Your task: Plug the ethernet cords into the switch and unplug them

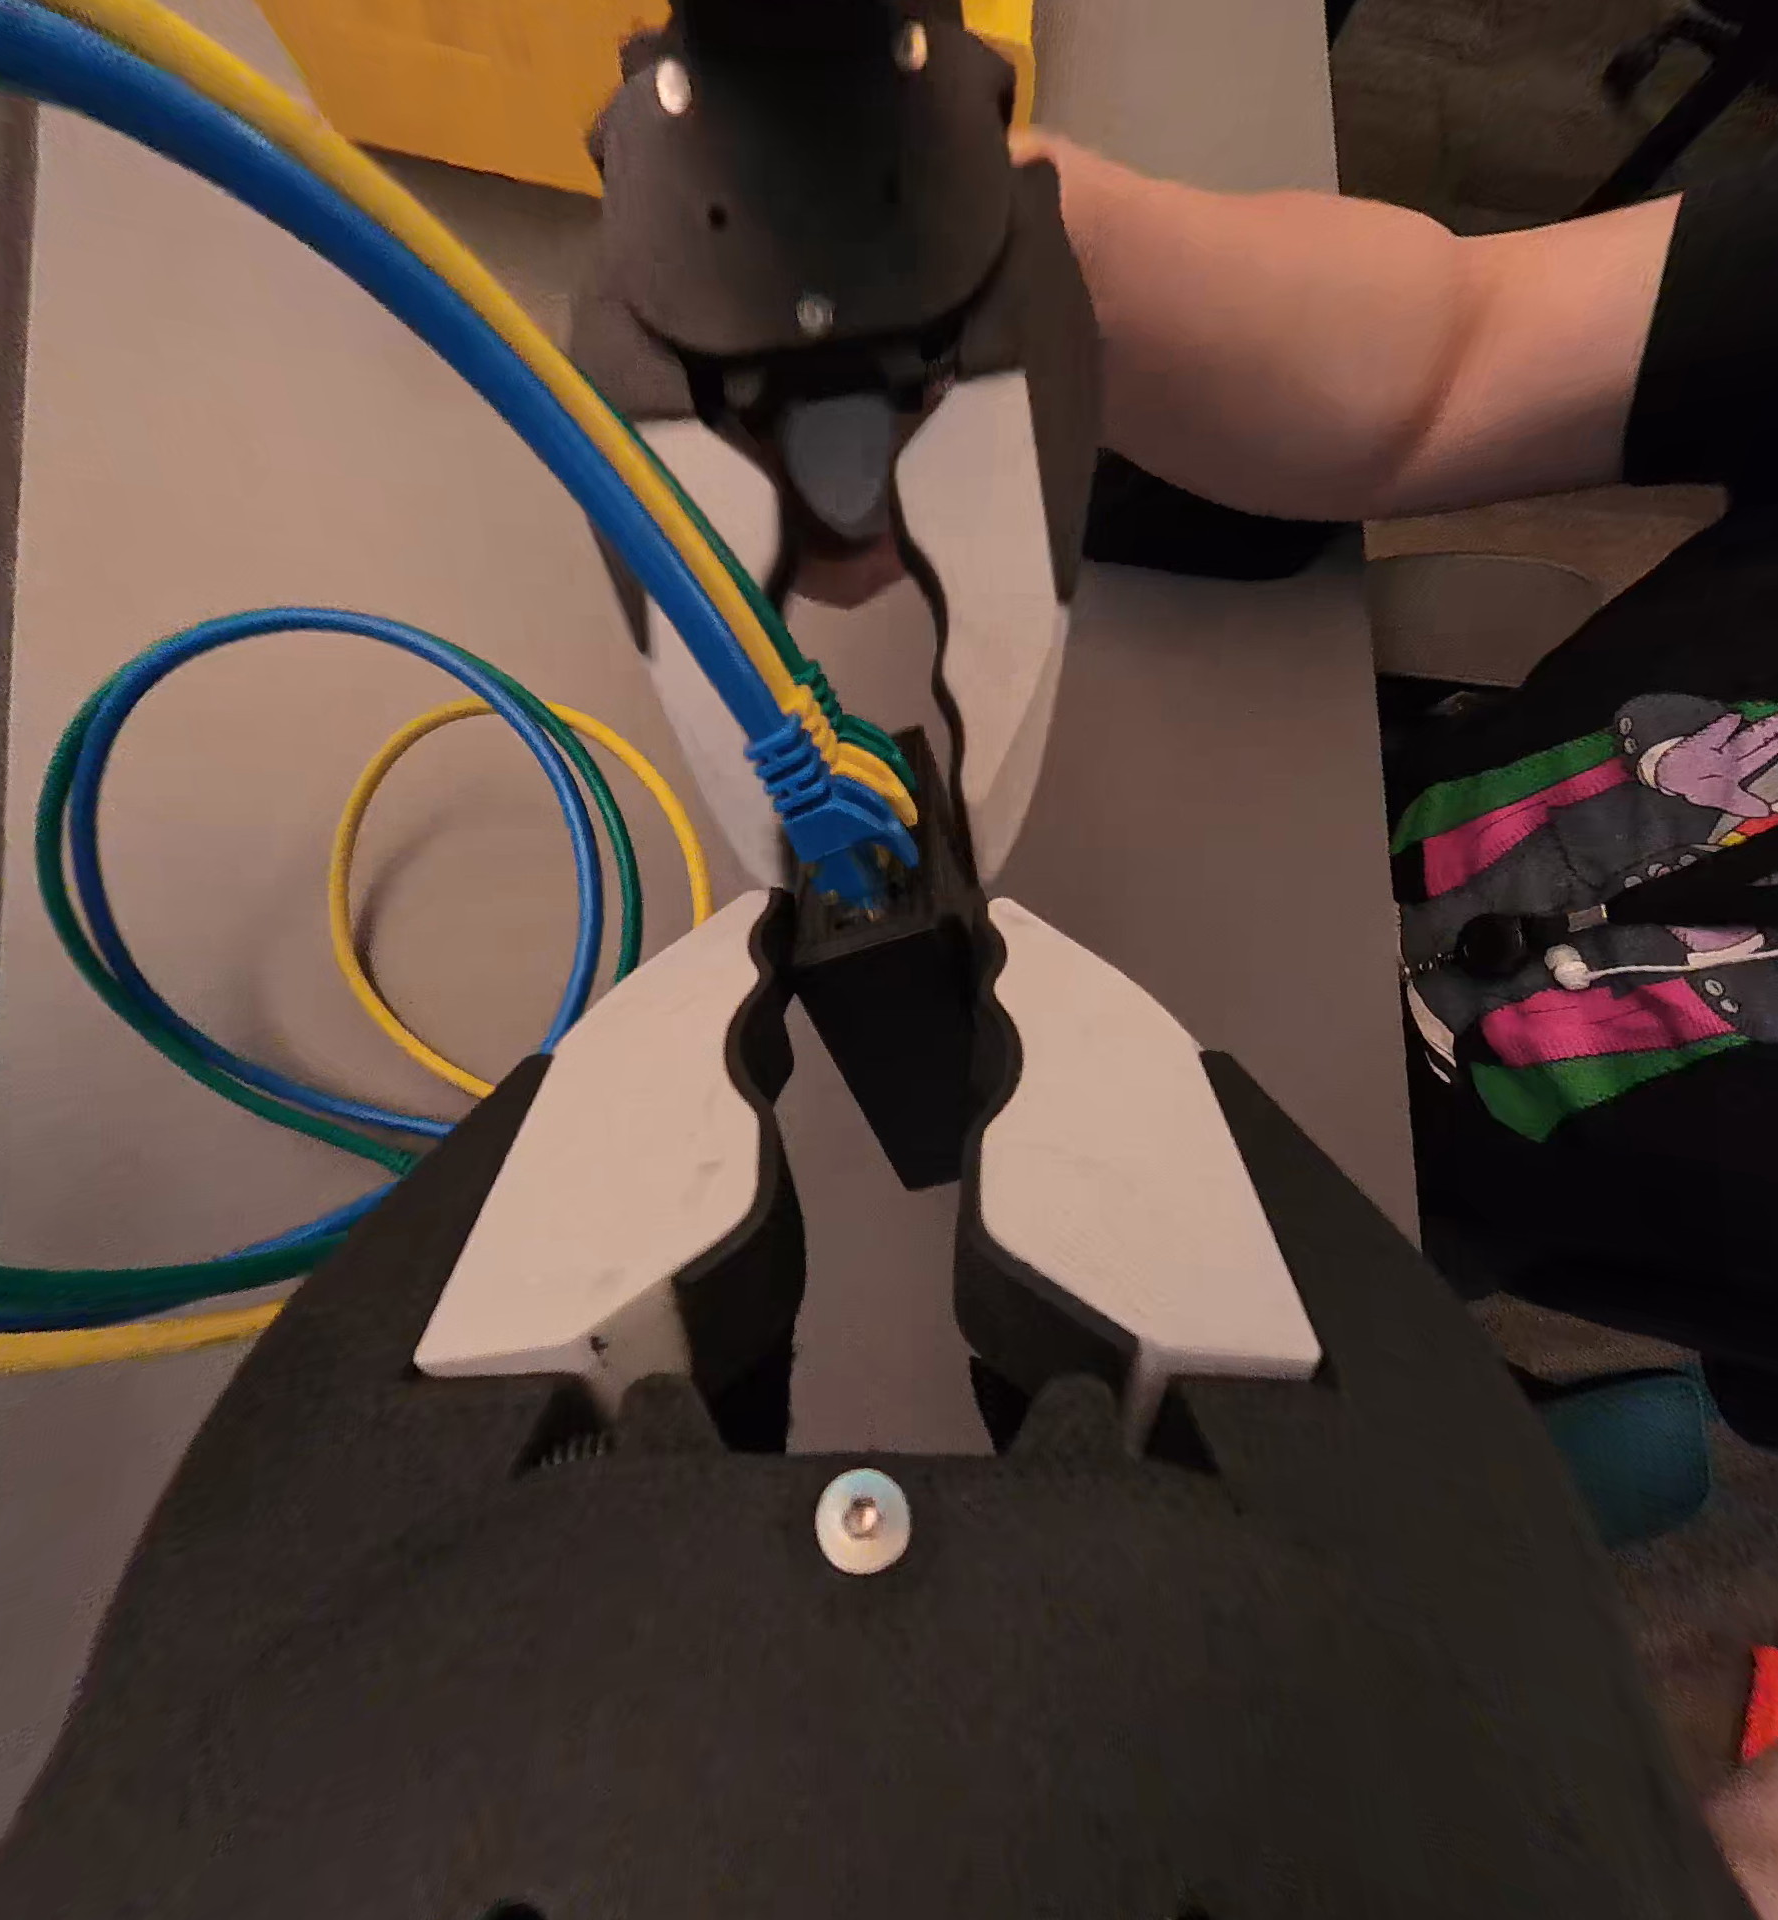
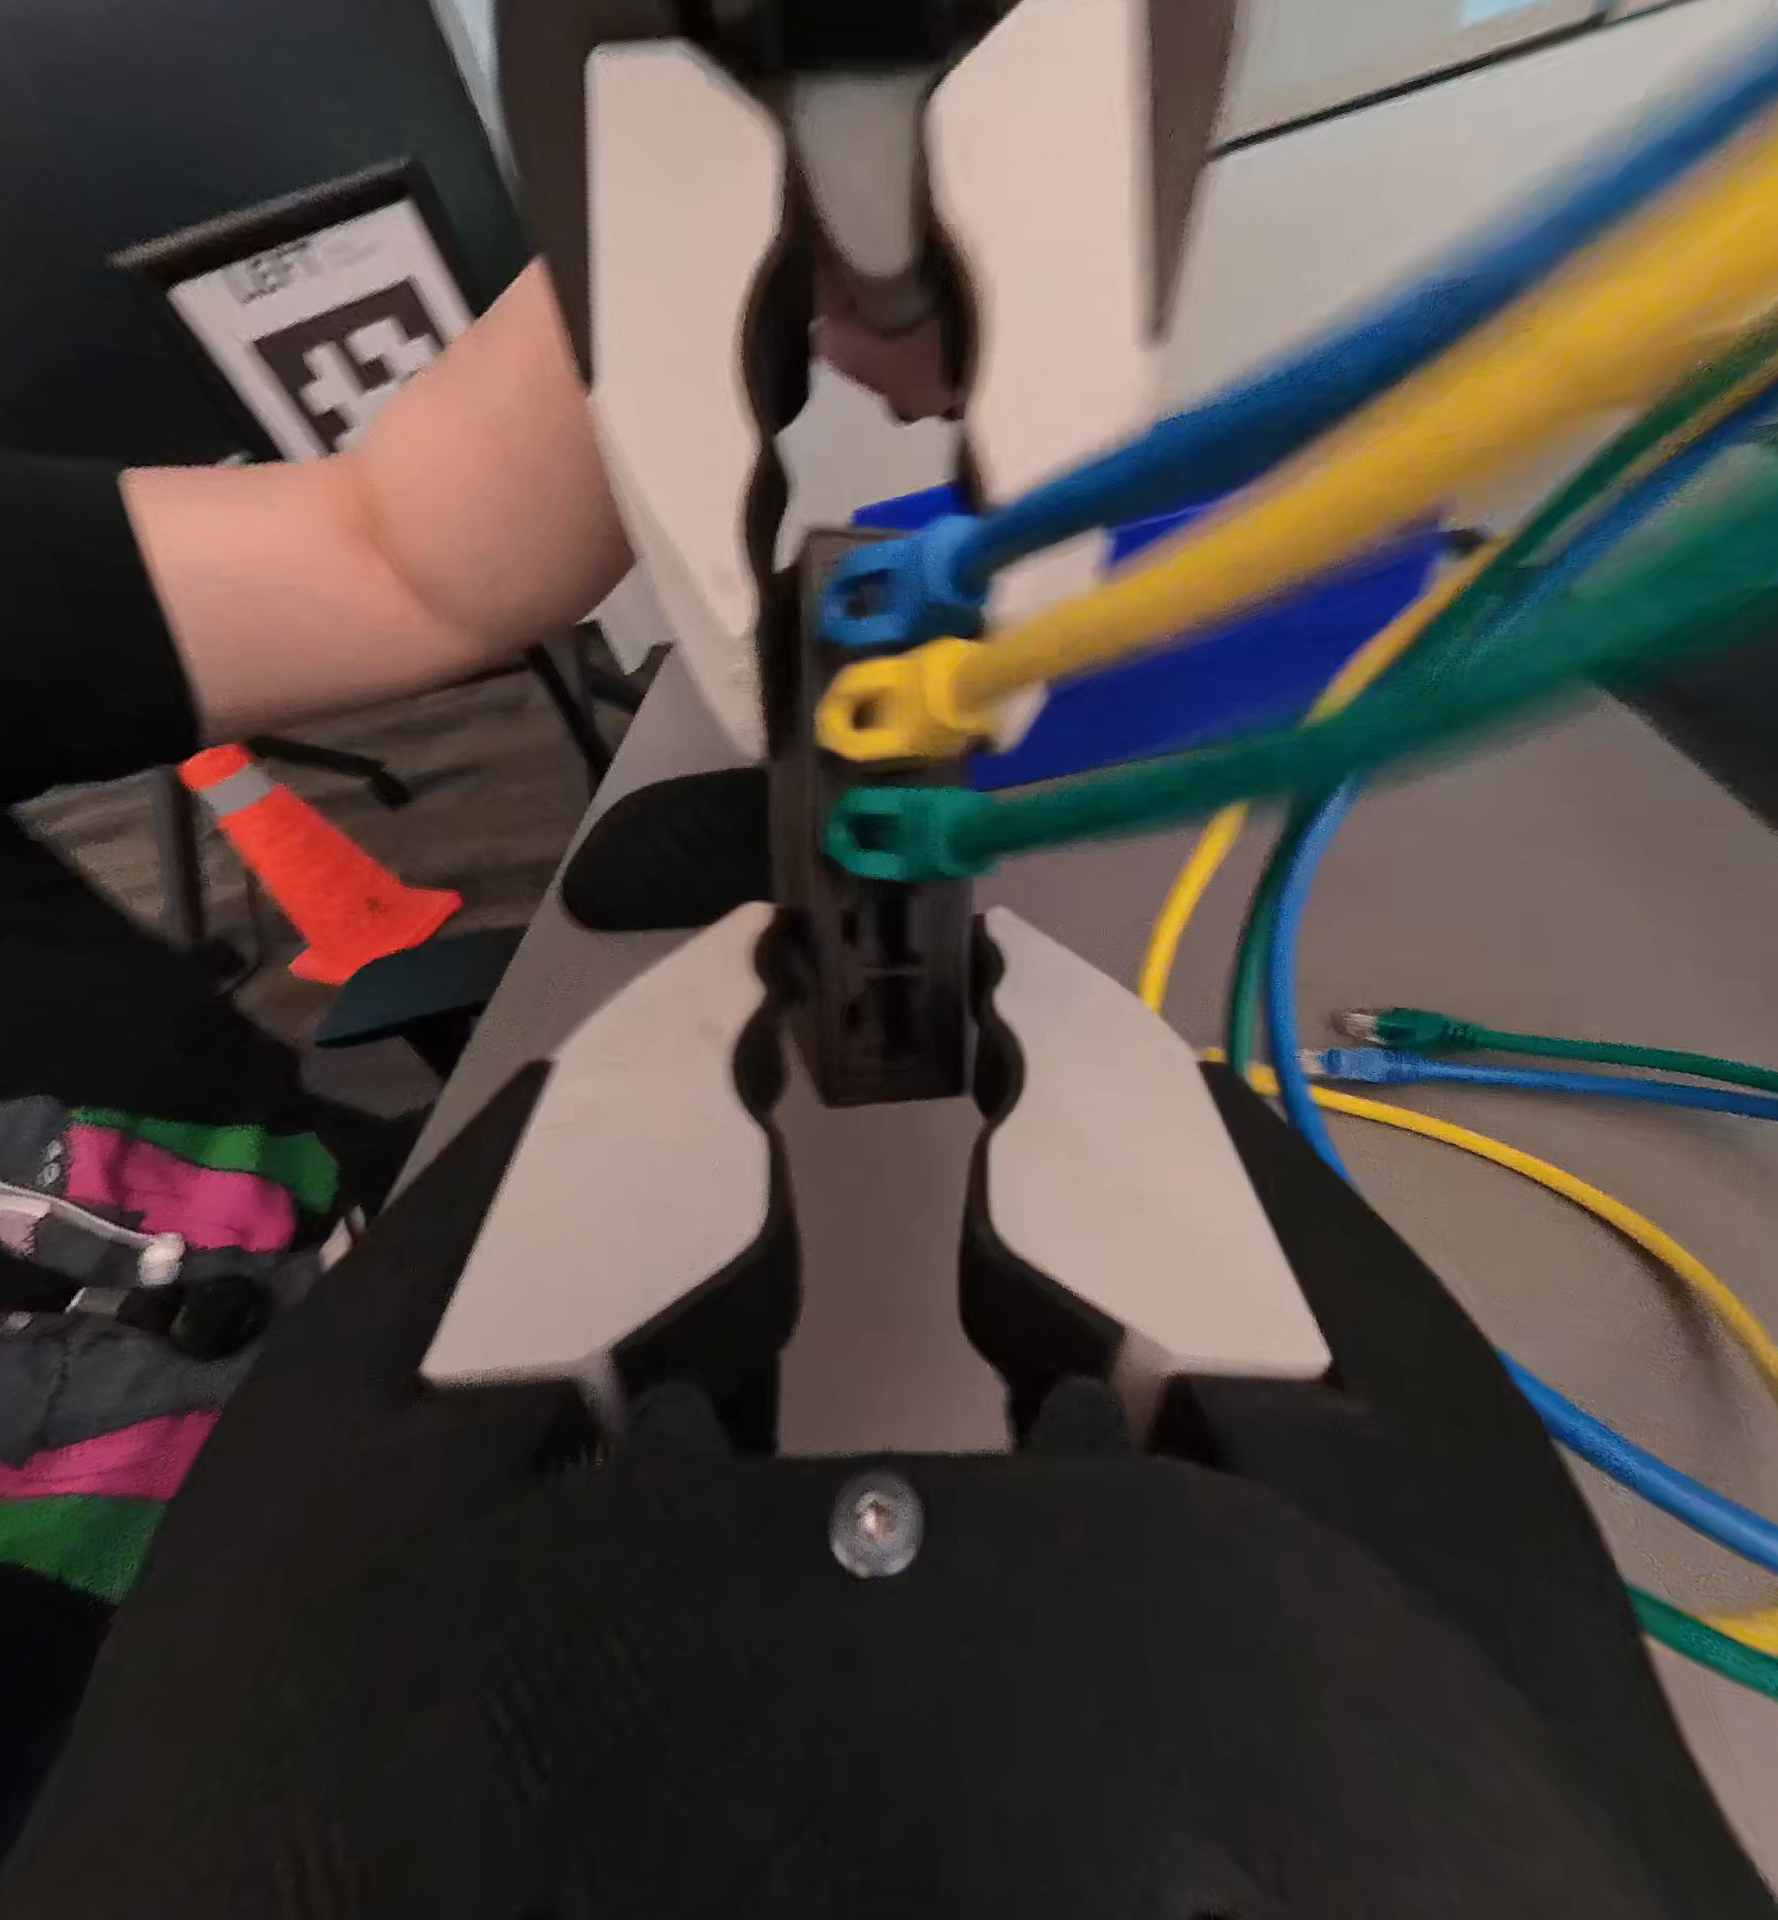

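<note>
A small black switch is held between both grippers over the grey table. My left gripper is shut on its near end. My right gripper is shut on the far end, facing it. In the right wrist view, my right gripper clamps the switch and the left gripper clamps it from the far side. A blue plug, a yellow plug and a green plug sit in ports on the switch's side. Their cords arc away.
Cord loops lie on the table. Loose green and blue plug ends rest there too. A person's arm and torso are at the table's edge. There is an orange cone on the floor, a blue flat item and a yellow item. My two grippers' fingertips are within a few centimetres of each other.
</note>
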Action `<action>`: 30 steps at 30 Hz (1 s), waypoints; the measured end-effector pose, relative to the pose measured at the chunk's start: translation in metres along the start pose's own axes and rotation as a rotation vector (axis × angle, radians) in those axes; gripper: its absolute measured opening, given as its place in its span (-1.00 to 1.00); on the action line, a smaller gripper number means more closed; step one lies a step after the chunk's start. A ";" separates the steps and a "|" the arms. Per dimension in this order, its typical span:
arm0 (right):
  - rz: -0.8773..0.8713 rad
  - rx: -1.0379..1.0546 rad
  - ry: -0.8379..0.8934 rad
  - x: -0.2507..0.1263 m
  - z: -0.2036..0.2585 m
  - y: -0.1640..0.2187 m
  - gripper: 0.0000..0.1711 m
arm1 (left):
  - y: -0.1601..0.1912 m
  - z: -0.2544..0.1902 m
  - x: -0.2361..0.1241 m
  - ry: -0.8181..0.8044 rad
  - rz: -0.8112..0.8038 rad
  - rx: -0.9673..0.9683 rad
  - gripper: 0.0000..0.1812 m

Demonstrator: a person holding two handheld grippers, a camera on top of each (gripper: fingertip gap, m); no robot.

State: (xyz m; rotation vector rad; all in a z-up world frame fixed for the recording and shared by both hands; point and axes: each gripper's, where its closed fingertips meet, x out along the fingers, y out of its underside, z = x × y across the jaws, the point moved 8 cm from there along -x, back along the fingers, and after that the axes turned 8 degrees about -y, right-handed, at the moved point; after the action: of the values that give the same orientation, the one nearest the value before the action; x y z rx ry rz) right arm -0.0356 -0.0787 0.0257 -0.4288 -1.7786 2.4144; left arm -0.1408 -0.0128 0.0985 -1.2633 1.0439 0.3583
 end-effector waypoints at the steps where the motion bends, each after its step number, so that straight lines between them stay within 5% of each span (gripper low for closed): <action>1: 0.013 0.013 -0.006 0.004 -0.001 0.000 -0.63 | -0.002 0.002 0.000 -0.001 -0.016 -0.005 -0.66; 3: -0.076 0.014 -0.034 0.006 -0.003 -0.003 -0.67 | -0.004 0.008 -0.007 -0.021 -0.096 -0.041 -0.67; 7: -0.329 0.057 0.011 0.005 -0.014 -0.009 -0.67 | 0.011 0.028 -0.037 -0.217 -0.391 -0.256 -0.22; 11: -0.531 0.084 0.025 0.008 -0.014 -0.014 -0.67 | 0.042 0.019 -0.019 -0.150 -0.745 -0.421 -0.35; 15: -0.454 0.039 0.146 0.022 -0.016 -0.008 -0.67 | 0.050 0.018 0.009 0.074 -0.843 -0.486 -0.49; 18: -0.317 -0.012 0.163 0.033 -0.016 -0.002 -0.60 | 0.050 0.026 0.012 0.076 -0.878 -0.522 -0.67; 26: 0.131 -0.595 0.419 0.021 0.009 0.000 -0.75 | 0.065 0.052 -0.008 0.153 -0.856 -0.745 -0.68; 30: 0.045 -1.019 0.719 0.020 0.032 -0.014 -0.65 | 0.088 0.059 -0.001 0.170 -0.865 -0.927 -0.68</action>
State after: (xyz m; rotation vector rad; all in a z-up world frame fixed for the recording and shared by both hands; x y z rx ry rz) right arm -0.0652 -0.0984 0.0448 -1.2056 -2.3826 0.9145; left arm -0.1792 0.0685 0.0430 -2.4638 0.3404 0.0357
